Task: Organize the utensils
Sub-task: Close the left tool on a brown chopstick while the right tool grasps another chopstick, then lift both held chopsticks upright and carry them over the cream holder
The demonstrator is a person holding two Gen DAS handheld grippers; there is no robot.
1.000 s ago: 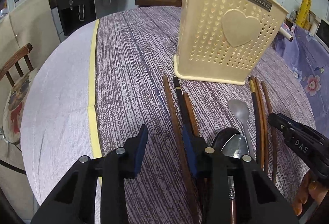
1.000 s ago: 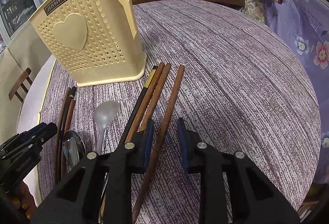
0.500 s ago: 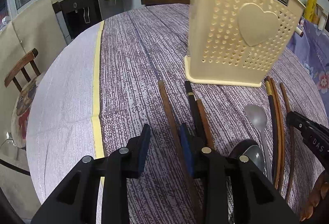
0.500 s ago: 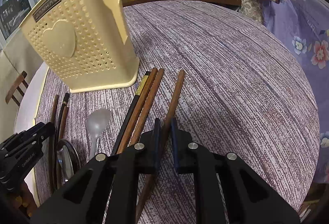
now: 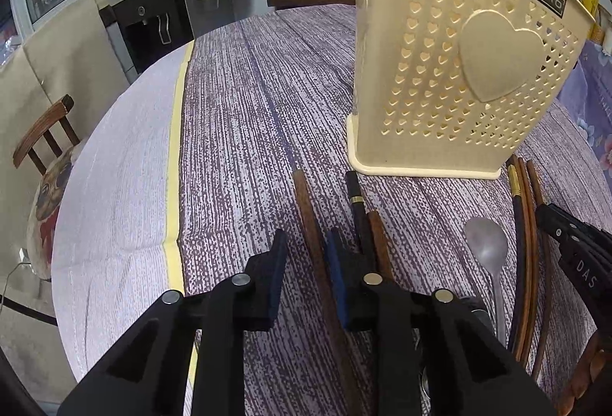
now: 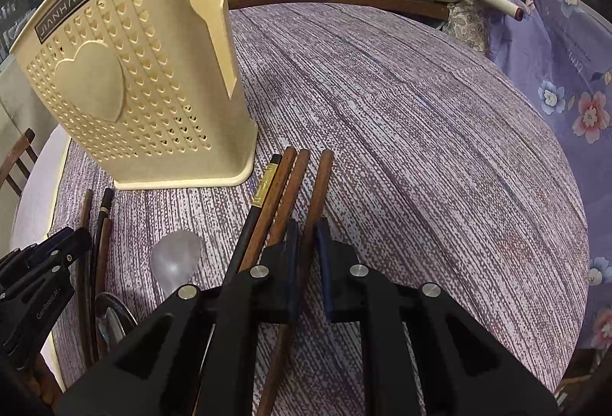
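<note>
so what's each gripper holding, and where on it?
Right gripper: shut on a brown chopstick, mid-shaft. Left gripper: closing around another chopstick, not yet pinched.

Cream heart-perforated holder, brown chopsticks, purple-streaked tablecloth.

The right gripper is clamped on a brown chopstick lying on the purple tablecloth. Just left lie three more chopsticks, then a spoon, with the cream holder standing behind. The left gripper shows at the left edge.
</note>
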